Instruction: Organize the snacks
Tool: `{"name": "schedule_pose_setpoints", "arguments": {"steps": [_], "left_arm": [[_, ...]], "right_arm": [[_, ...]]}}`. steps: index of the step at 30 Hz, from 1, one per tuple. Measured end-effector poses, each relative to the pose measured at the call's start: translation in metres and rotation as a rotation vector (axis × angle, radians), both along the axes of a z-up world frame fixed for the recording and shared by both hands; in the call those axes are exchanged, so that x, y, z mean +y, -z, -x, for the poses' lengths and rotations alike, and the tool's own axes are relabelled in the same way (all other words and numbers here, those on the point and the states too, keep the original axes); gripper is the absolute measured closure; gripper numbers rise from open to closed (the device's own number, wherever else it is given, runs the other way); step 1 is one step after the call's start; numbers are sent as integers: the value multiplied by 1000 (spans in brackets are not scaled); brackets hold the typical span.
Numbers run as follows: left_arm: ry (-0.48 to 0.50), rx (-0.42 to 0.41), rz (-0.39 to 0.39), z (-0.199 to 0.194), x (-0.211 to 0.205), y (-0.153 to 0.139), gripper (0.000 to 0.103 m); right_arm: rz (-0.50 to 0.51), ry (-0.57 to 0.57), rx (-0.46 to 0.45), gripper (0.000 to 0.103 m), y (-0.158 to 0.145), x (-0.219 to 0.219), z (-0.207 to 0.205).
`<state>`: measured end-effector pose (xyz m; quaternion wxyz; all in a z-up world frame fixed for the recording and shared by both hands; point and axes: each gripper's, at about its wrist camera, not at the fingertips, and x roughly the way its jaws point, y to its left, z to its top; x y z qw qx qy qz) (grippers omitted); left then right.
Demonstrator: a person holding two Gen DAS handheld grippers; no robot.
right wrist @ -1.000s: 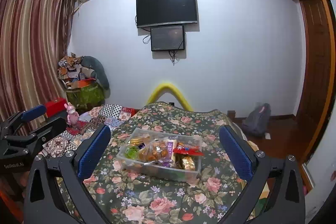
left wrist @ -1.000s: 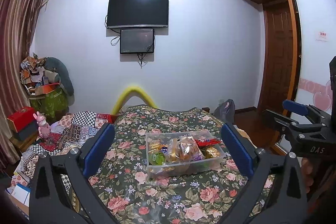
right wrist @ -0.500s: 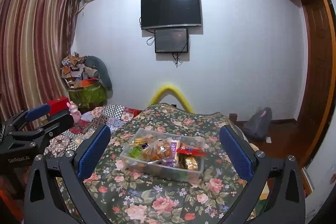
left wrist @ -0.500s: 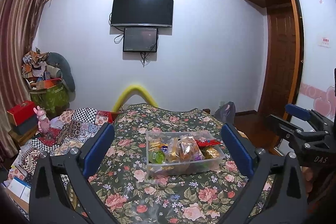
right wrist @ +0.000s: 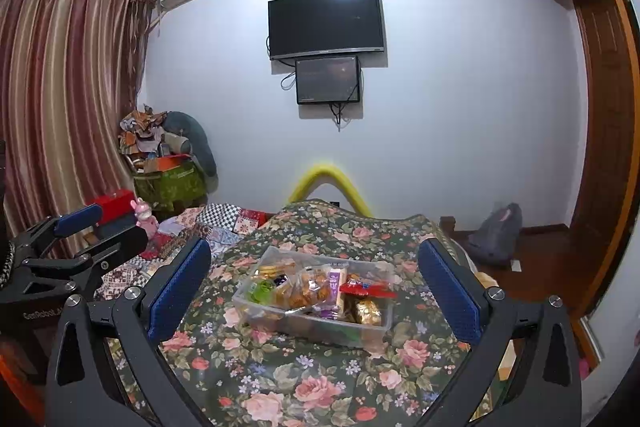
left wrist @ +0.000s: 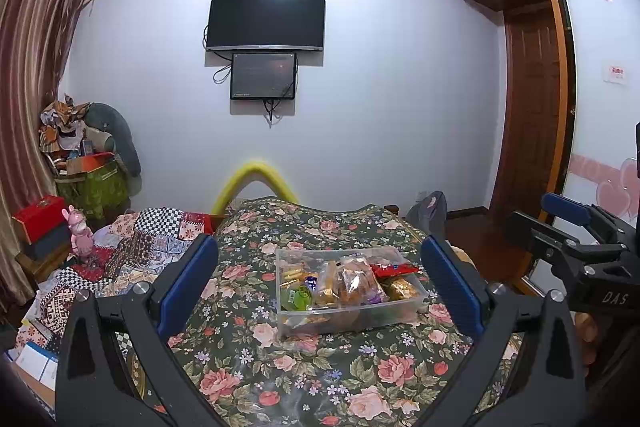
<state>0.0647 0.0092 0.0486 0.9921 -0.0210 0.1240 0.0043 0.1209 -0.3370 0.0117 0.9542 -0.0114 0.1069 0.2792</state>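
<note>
Both claws hovering spread wide over the snack bin

The left claw (left wrist: 320, 279) and right claw (right wrist: 314, 277) are gaping, gripping nothing — the clear bin (left wrist: 404, 301) of wrapped snacks (left wrist: 354, 281) is sitting mid-bed on the floral bedspread (left wrist: 280, 367), nearer its right edge.

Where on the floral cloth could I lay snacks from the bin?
Bare floral cloth lies between the clear bin and both open claws (left claw, right claw), and beyond the bin toward the yellow arch. The bin is packed with snacks; the patchwork side is cluttered.
</note>
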Motion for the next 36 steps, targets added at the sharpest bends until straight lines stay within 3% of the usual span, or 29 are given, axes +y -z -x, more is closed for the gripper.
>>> {"name": "schedule_pose_setpoints", "arguments": {"steps": [13,36], "left_arm": [[34,-6,-23,-1,-7,1,0],[52,47,26,-12,-4,10,0]], "right_arm": [[-6,-1,-3,0,2,2,0],[-20,0,-2,0,5,2,-5]]}}
